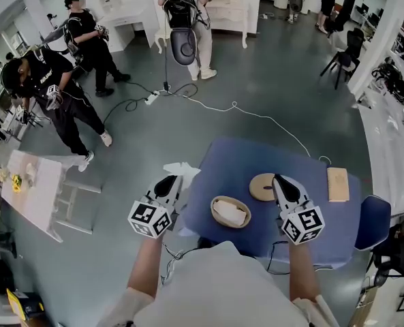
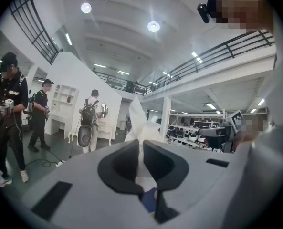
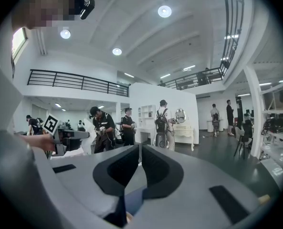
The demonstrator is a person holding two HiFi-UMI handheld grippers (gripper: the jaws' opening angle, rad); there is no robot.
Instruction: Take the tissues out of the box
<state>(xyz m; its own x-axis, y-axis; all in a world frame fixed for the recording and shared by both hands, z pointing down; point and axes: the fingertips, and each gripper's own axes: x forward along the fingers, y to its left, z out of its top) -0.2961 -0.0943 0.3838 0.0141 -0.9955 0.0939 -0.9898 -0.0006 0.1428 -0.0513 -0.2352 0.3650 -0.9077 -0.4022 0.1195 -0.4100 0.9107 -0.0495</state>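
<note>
An oval wooden tissue box sits on the blue table, with white tissue showing in its top. Its round wooden lid lies just behind it. My left gripper is held up off the table's left edge, shut on a white tissue. In the left gripper view the tissue stands up from between the closed jaws of the left gripper. My right gripper hovers beside the lid. Seen from its own camera, the right gripper is shut with nothing between its jaws.
A wooden block lies at the table's right end, with a blue chair beside it. A white side table stands at the left. Three people stand on the floor beyond, and a white cable runs toward the table.
</note>
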